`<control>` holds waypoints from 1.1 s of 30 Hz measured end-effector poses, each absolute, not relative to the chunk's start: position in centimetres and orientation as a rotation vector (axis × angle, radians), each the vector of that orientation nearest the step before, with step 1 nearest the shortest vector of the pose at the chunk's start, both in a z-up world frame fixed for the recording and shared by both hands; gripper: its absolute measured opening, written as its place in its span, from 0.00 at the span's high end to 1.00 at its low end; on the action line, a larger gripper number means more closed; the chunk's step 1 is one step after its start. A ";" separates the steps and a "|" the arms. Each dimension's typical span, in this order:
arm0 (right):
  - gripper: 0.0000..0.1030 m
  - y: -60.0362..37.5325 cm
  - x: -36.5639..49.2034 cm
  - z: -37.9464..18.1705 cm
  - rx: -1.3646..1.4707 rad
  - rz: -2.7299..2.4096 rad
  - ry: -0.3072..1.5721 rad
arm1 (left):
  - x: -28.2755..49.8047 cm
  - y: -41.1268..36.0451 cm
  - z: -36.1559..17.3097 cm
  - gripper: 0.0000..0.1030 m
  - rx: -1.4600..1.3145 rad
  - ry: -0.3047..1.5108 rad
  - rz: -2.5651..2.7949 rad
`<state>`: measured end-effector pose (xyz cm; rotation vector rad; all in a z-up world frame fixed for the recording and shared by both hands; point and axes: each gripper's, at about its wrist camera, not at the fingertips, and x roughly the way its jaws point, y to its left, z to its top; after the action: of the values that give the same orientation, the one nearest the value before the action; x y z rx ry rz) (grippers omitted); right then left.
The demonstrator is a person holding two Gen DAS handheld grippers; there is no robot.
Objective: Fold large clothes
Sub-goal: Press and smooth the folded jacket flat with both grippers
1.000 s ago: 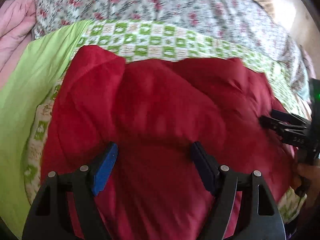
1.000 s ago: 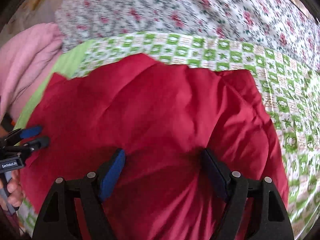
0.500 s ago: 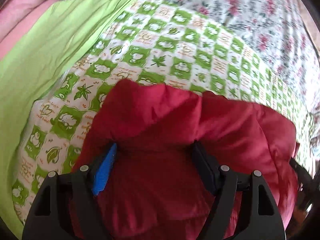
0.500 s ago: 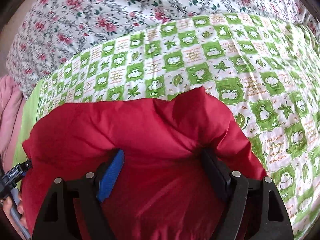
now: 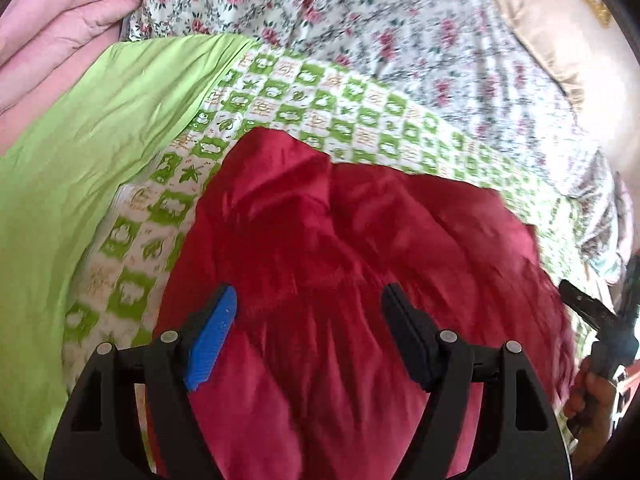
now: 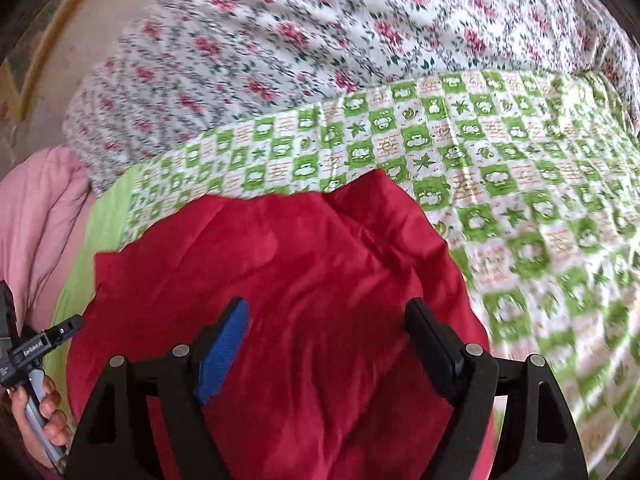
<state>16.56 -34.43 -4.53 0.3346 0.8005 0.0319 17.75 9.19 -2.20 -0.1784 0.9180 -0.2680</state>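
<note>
A red padded garment (image 5: 340,220) lies spread on a green-and-white checked sheet (image 5: 320,92). In the left wrist view my left gripper (image 5: 310,292) hovers open over the garment's near left part, red cloth showing between its wide-set fingers. At that view's right edge my right gripper (image 5: 576,304) reaches in over the garment's right side, with a hand (image 5: 592,396) on its handle. The right wrist view shows the right gripper (image 6: 327,304) open above the same garment (image 6: 280,260), nothing pinched. My left gripper (image 6: 60,330) shows at the left edge there.
A plain lime-green cloth (image 5: 100,140) lies left of the checked sheet (image 6: 520,200). Pink quilted bedding (image 5: 60,12) is bunched at the far left. A floral sheet (image 6: 320,40) covers the bed beyond. A beige cushion (image 5: 560,20) sits at the far right.
Both grippers dipped forward close to the garment's far edge half a second ago, then drew back and up. More of the red garment shows again. Both pairs of jaws stay wide.
</note>
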 end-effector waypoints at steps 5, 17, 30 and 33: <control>0.21 -33.4 13.2 -4.0 0.325 0.092 0.789 | 14.0 9.4 -1.5 0.27 -0.209 0.899 -0.313; 0.21 -29.4 8.7 -6.3 0.082 0.097 0.856 | 8.5 7.1 -3.0 0.27 -0.105 0.918 -0.404; 0.21 -32.9 6.4 -9.3 0.184 0.037 0.870 | 9.8 5.5 -5.5 0.24 0.061 0.906 -0.352; 0.21 -32.9 6.2 -9.1 0.193 0.024 0.875 | 10.3 5.5 -6.1 0.22 0.062 0.917 -0.339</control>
<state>6.24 -32.91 -9.14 0.1925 0.8753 0.0236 10.30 5.45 -6.09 0.0619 0.9165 -0.3392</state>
